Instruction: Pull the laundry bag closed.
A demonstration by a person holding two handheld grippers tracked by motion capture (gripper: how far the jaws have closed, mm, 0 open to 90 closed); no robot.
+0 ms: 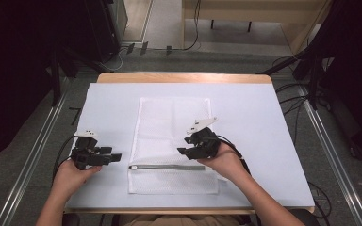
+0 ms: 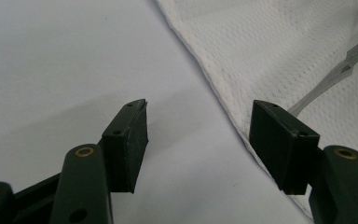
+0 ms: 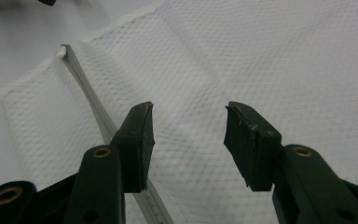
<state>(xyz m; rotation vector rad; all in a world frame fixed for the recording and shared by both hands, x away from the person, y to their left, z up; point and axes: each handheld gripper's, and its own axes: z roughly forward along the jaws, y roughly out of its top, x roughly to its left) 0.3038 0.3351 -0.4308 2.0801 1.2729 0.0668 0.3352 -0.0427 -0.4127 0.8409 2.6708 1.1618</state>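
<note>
A white mesh laundry bag (image 1: 172, 141) lies flat in the middle of the white table cover, its grey zipper (image 1: 166, 167) running across near the front end. My right gripper (image 1: 184, 146) hovers over the bag's right half just above the zipper, open, with nothing between its jaws. In the right gripper view the mesh bag (image 3: 261, 60) spreads under the gripper (image 3: 189, 135) and the zipper (image 3: 91, 100) passes beneath the left jaw. My left gripper (image 1: 115, 157) rests open to the left of the bag. In the left gripper view the gripper (image 2: 200, 140) frames the bag's edge (image 2: 219, 93), with the zipper's end (image 2: 349, 65) beyond.
The white cover (image 1: 108, 108) spans a wooden table whose far edge (image 1: 184, 77) shows at the back. Metal rails (image 1: 33, 155) run along both sides of the table. Cables lie on the floor at the right (image 1: 297, 99). Dark equipment stands at the far left and far right.
</note>
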